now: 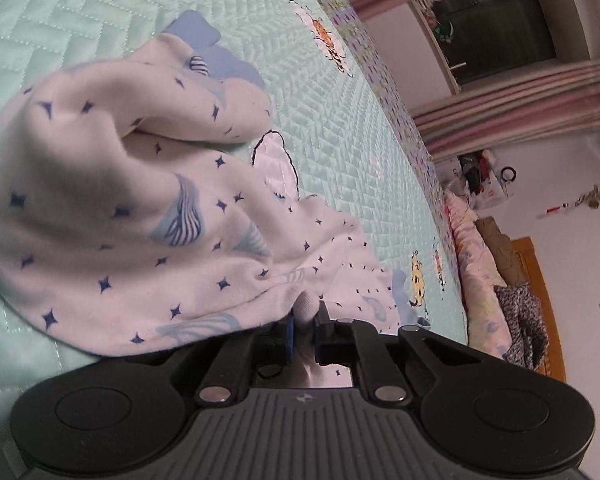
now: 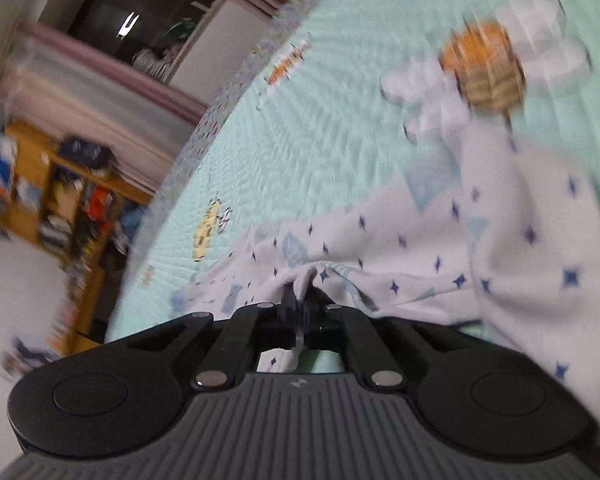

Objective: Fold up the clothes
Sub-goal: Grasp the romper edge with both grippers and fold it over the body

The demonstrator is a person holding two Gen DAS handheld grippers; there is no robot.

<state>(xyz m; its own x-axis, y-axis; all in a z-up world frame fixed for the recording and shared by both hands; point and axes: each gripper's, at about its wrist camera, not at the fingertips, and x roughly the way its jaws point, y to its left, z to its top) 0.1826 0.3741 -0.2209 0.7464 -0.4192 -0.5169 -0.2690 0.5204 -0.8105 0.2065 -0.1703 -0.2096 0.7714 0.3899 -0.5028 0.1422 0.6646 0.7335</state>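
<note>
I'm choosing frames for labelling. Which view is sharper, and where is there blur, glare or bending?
Left wrist view: sharp on the garment and left tool, a small sheen on the quilt, curtains bowed by the fisheye. Right wrist view: streaky motion blur over quilt, shelf and garment; only the right tool looks crisp.

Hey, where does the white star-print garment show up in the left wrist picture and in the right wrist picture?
Left wrist view: the white star-print garment fills the left and centre, bunched on the green quilt, an edge pinched in the left gripper.
Right wrist view: it runs from the lower centre to the right edge, a fold pinched in the right gripper.
Shared landmark: the green quilt with its flower patches.
</note>
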